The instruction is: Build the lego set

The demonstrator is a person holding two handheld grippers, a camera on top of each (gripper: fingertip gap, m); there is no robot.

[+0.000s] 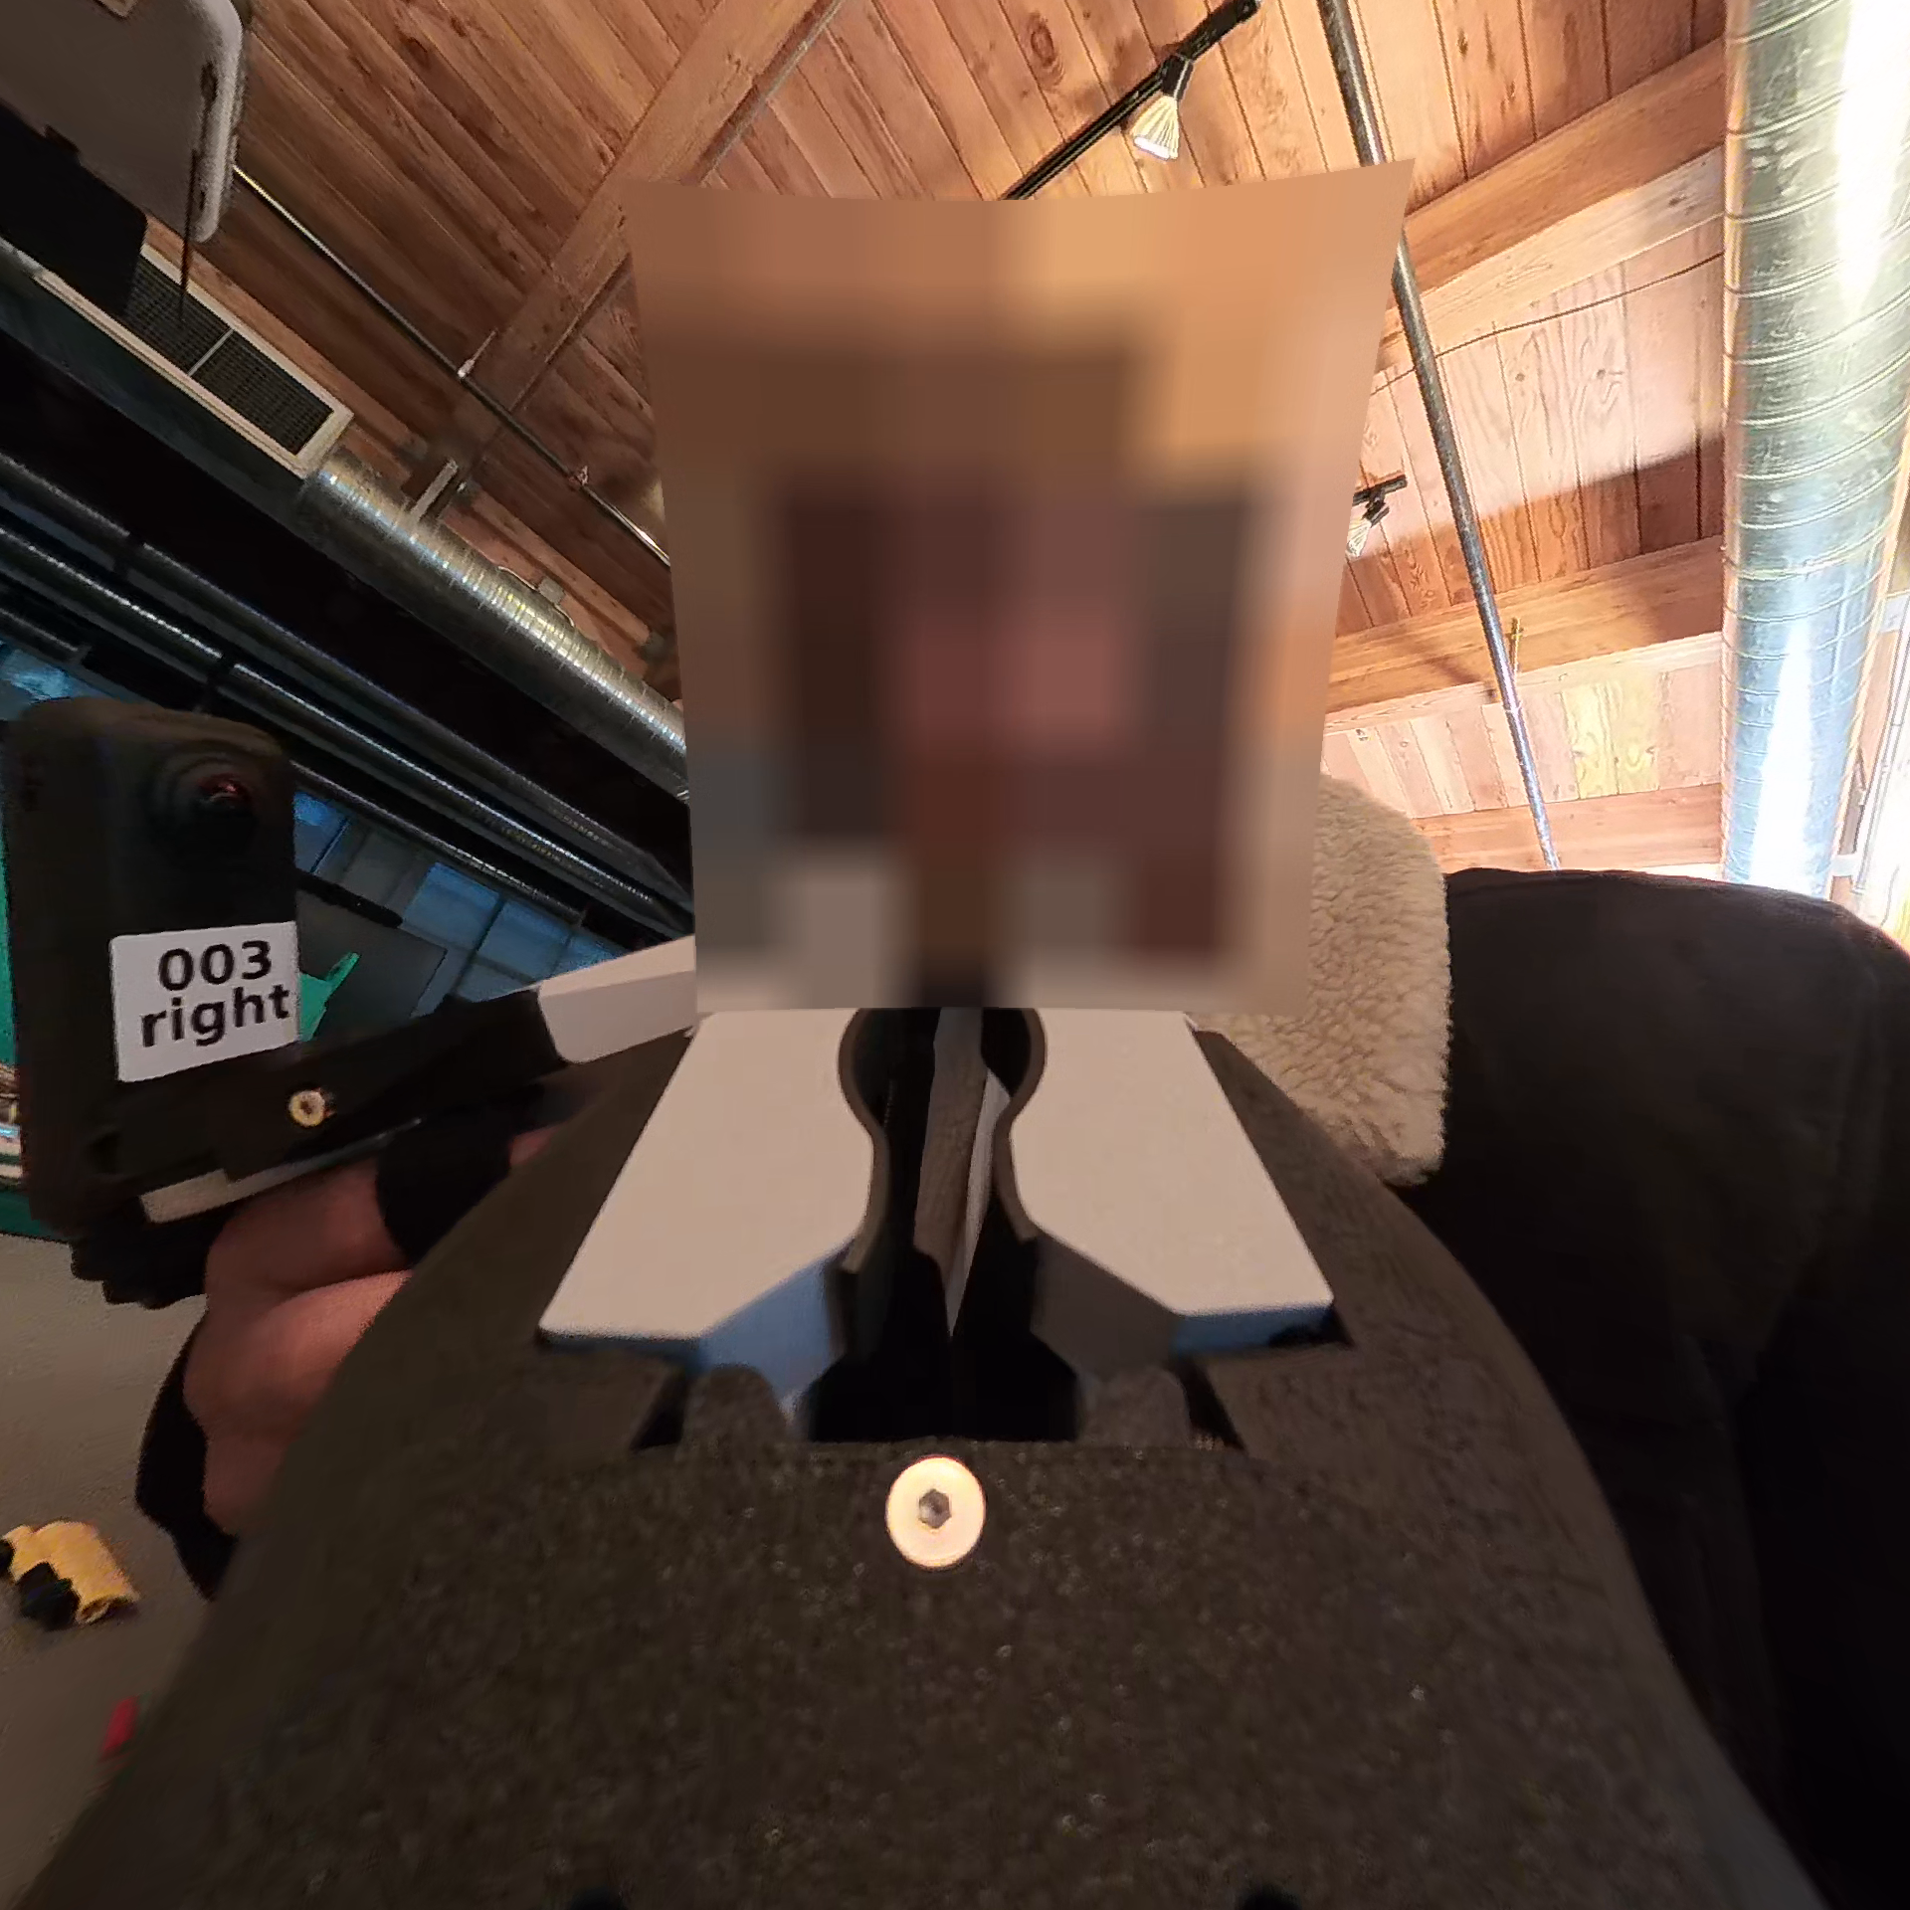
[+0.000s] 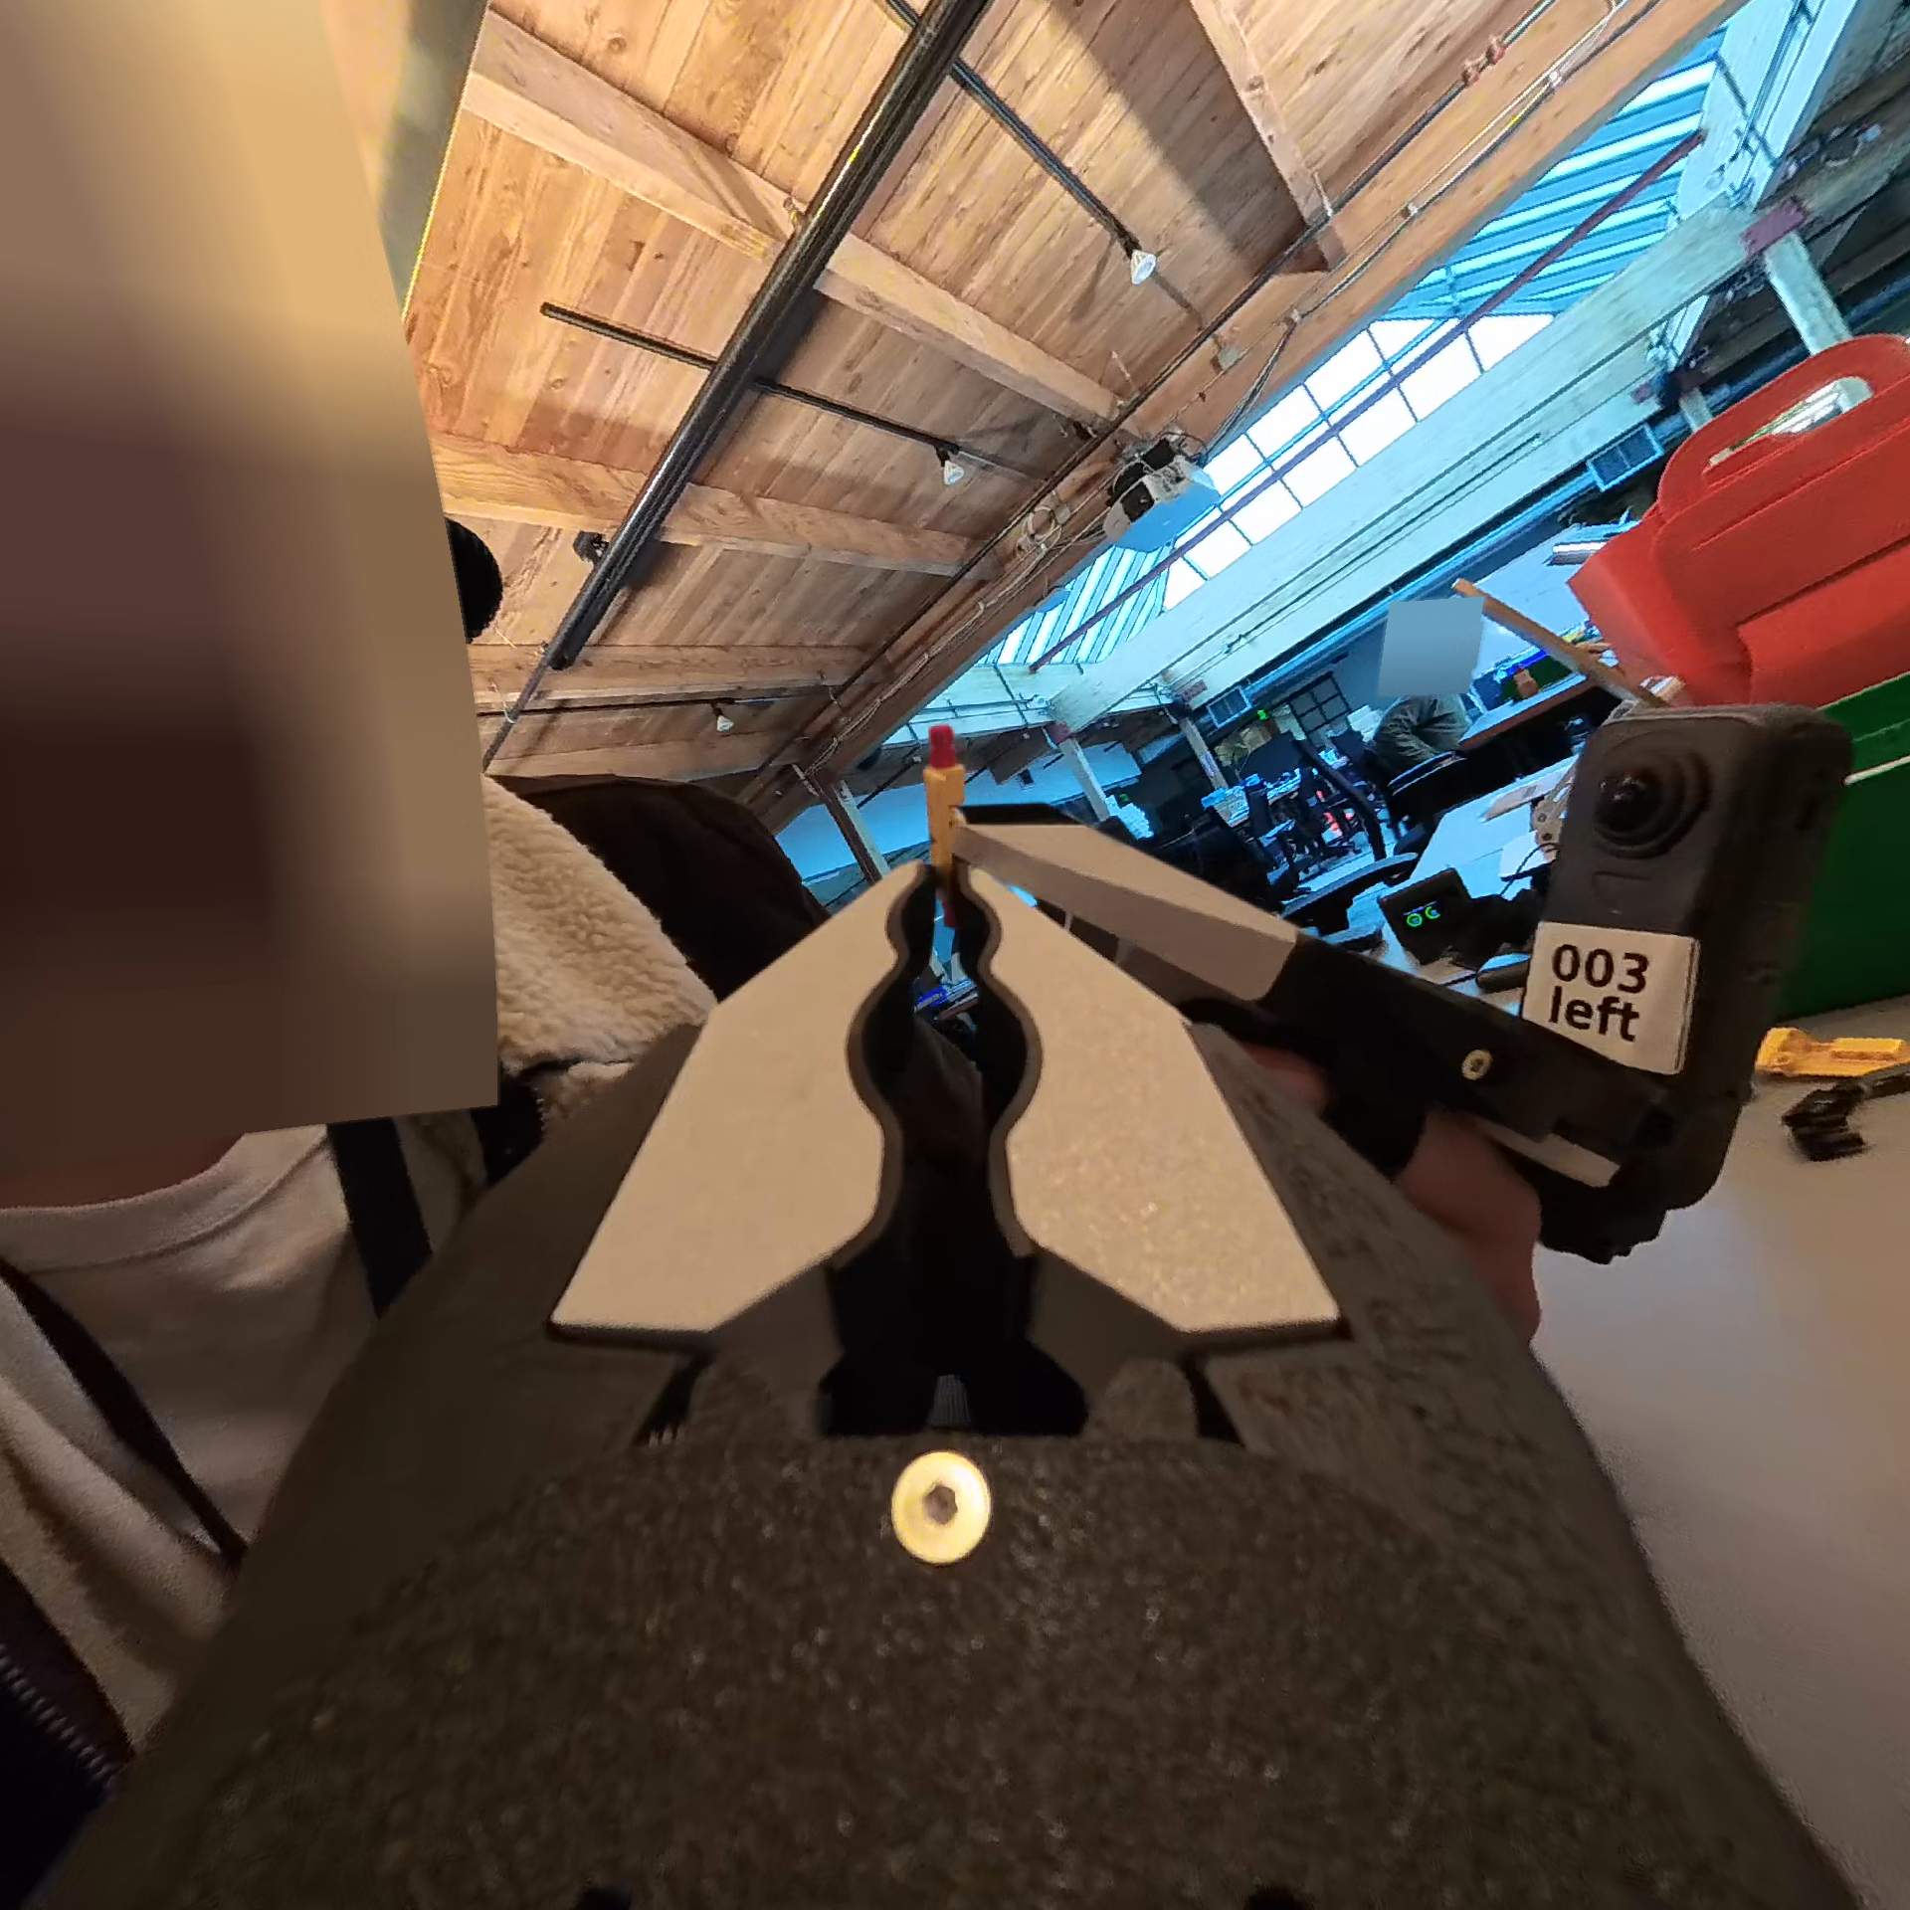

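Note:
Both grippers are raised off the table and point up toward the person. In the right wrist view my right gripper is shut on a small yellow and red lego piece that sticks up past its tips. My left gripper comes in from the right and its tips close on the same piece. In the left wrist view my left gripper has its jaws nearly together, with the tips and the piece hidden behind a blurred patch. The right gripper reaches in from the left.
Loose yellow and black lego pieces and a red one lie on the grey table. More yellow pieces and black pieces lie at the right. A red case stands on a green bin. The person's dark jacket is close. The tips of both grippers are at nearly the same place.

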